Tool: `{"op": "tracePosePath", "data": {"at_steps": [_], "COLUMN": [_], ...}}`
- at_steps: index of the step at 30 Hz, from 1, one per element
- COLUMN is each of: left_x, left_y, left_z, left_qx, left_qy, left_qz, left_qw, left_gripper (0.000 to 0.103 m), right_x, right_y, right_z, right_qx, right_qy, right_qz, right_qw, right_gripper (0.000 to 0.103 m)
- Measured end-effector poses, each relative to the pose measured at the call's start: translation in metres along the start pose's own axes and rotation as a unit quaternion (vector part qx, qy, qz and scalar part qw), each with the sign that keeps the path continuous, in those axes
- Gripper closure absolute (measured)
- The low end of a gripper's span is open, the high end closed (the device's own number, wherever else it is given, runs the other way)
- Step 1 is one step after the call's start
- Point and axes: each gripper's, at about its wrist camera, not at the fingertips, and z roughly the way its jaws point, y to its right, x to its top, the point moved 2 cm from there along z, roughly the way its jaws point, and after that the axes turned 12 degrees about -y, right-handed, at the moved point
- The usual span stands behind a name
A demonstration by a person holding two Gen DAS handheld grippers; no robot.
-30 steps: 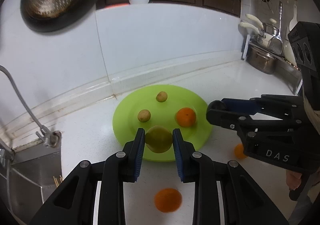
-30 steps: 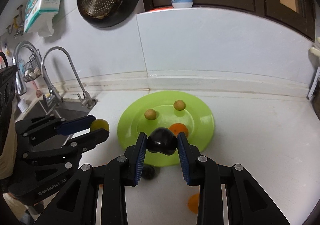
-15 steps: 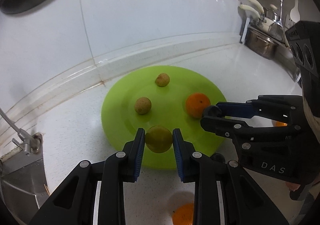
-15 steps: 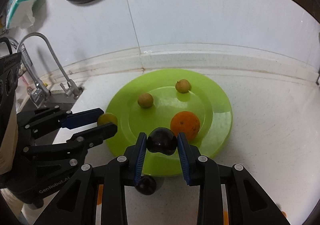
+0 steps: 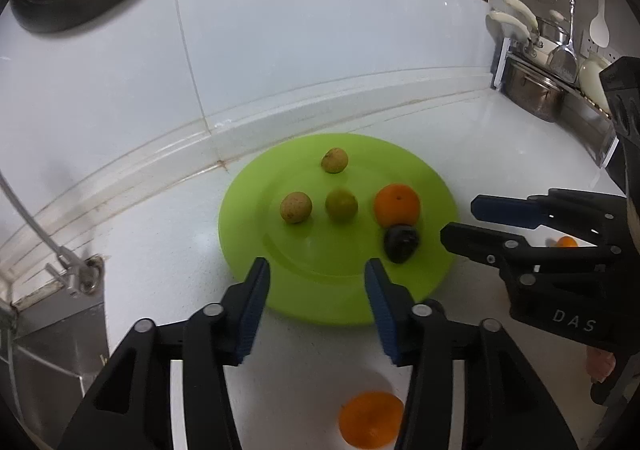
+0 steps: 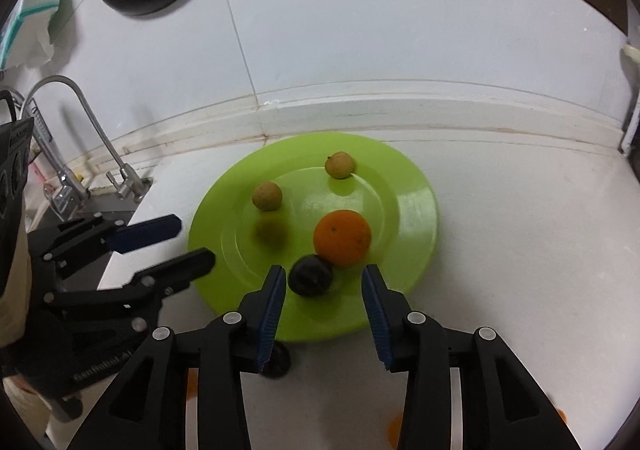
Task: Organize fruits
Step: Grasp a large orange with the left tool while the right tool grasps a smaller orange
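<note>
- Left gripper (image 5: 316, 280) hovers low over the near rim of the green plate (image 5: 436, 185), jaws spread wide, nothing between them.
- Right gripper (image 6: 324, 290) hangs over the plate's near edge too, jaws apart and empty, with the dark plum (image 6: 311, 274) just ahead of them.
- On the plate: plum touching the orange (image 6: 342, 238), a lime (image 5: 341, 204) mid-plate, two small tan fruits (image 5: 295, 207) behind.
- Another orange (image 5: 370, 418) sits on the desk (image 5: 168, 250), below the left gripper.
</note>
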Motion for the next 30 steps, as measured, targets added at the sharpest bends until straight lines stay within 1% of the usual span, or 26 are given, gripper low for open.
{"op": "tracePosePath", "data": {"at_steps": [3,5,6,8,10,12,14,15,18,21,24,30], "left_x": [-0.004,-0.007,-0.008,-0.008,-0.010,-0.012,-0.014,-0.016,-0.019,-0.022,-0.025,-0.030], "left_y": [0.007,0.010,0.012,0.017,0.021,0.029,0.039,0.043,0.060,0.076,0.089,0.120], "left_z": [-0.014,-0.025,-0.030,-0.040,-0.051,-0.062,-0.071,-0.074,-0.083,-0.087,-0.087,-0.079], "left_qx": [-0.002,-0.001,0.000,-0.002,-0.003,0.001,0.007,0.010,0.018,0.023,0.013,0.011], "left_qy": [0.010,0.019,0.022,0.030,0.038,0.047,0.057,0.061,0.072,0.077,0.074,0.068], "left_qz": [-0.004,-0.013,-0.018,-0.028,-0.038,-0.045,-0.044,-0.044,-0.042,-0.039,-0.042,-0.027], "left_qw": [0.9999,0.9997,0.9996,0.9992,0.9985,0.9979,0.9974,0.9971,0.9963,0.9960,0.9963,0.9972], "left_gripper": [0.051,0.045,0.044,0.040,0.035,0.034,0.029,0.028,0.021,0.020,0.020,0.020], "right_x": [-0.007,-0.011,-0.012,-0.016,-0.019,-0.024,-0.029,-0.032,-0.042,-0.052,-0.061,-0.081], "right_y": [-0.001,-0.002,-0.002,0.000,0.002,0.006,0.009,0.012,0.020,0.030,0.042,0.066], "right_z": [-0.016,-0.029,-0.034,-0.047,-0.058,-0.071,-0.081,-0.087,-0.101,-0.113,-0.120,-0.128], "right_qx": [0.002,0.003,0.002,0.001,-0.002,-0.006,-0.007,-0.008,-0.013,-0.015,-0.023,-0.040], "right_qy": [0.014,0.025,0.028,0.039,0.048,0.058,0.065,0.069,0.077,0.082,0.084,0.077], "right_qz": [-0.003,-0.006,-0.006,-0.005,-0.005,-0.005,-0.003,-0.002,0.000,0.003,0.004,0.003], "right_qw": [1.000,1.000,1.000,0.999,0.999,0.998,0.998,0.998,0.997,0.997,0.996,0.996], "right_gripper": [0.063,0.062,0.062,0.056,0.055,0.054,0.048,0.048,0.048,0.048,0.044,0.044]}}
